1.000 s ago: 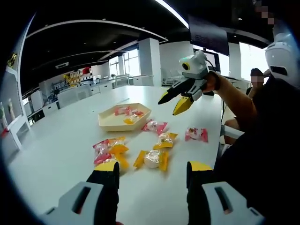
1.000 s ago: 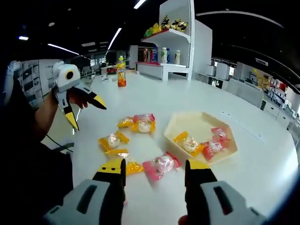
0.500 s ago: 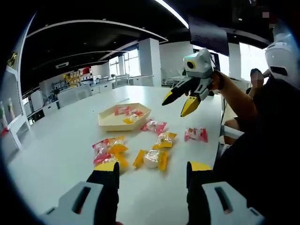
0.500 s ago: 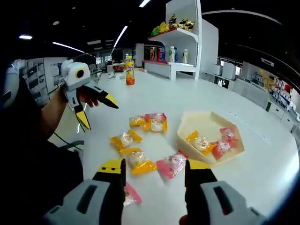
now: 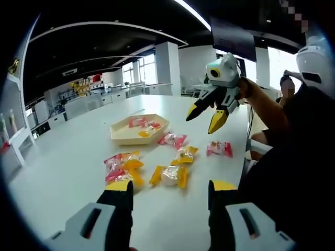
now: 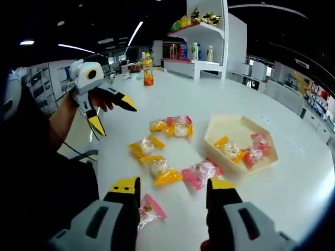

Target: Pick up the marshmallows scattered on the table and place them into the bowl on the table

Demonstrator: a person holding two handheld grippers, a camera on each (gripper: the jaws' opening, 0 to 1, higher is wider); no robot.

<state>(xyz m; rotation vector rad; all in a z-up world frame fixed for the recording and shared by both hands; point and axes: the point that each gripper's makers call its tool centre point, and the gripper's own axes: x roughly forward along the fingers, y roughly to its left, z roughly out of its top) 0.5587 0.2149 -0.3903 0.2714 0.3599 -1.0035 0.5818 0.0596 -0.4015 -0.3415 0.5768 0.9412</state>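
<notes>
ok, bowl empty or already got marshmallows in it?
Not empty. The bowl holds several wrapped marshmallows; more wrapped marshmallows on the table outside it.

Orange drink bottle [image 6: 148, 72] upright at the far end of the white table [image 6: 172, 99]. White shelf unit [image 6: 209, 31] beyond, bottles [image 6: 194, 51] on its lower shelf, yellow packets [image 6: 183, 22] above. Office desks [image 5: 104, 97] and bright windows [image 5: 141, 68] far off.
</notes>
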